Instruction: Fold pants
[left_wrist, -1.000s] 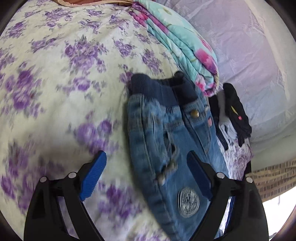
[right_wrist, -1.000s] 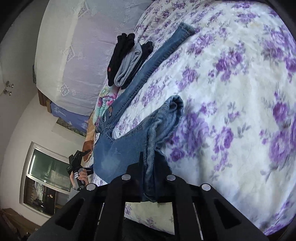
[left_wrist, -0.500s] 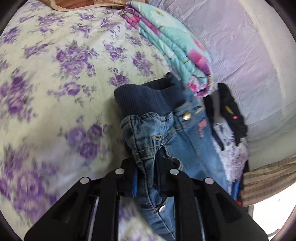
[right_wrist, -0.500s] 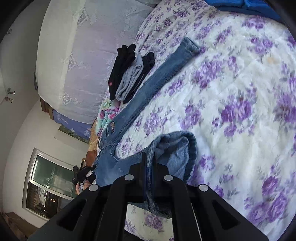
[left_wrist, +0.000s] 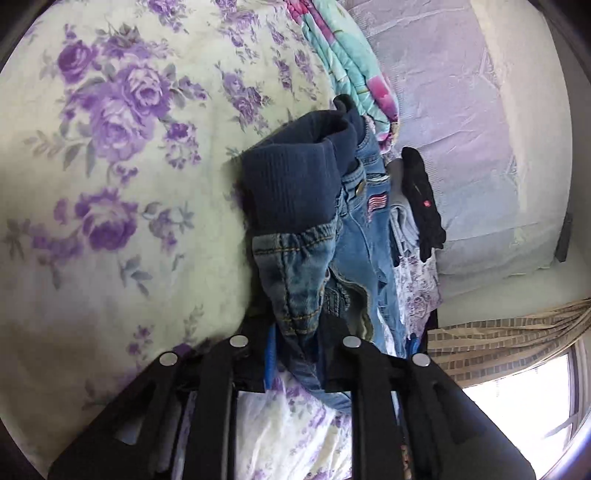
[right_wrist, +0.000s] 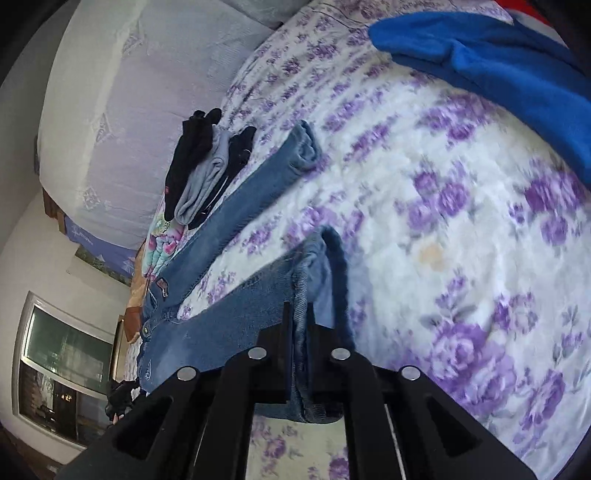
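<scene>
Denim pants (left_wrist: 303, 280) pinched between both jaws (waistband, hem).

Floral bedsheet (left_wrist: 110, 155), black socks (right_wrist: 192, 147), blue garment (right_wrist: 498, 70)

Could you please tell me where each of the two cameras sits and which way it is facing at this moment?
Left wrist: on the left gripper, looking down along it at the jeans waistband it is shut on, over the floral bedspread.
Right wrist: on the right gripper, shut on a jeans leg cuff, facing the blue garment.
Shared: the jeans, the bedspread, the dark folded clothes.
</scene>
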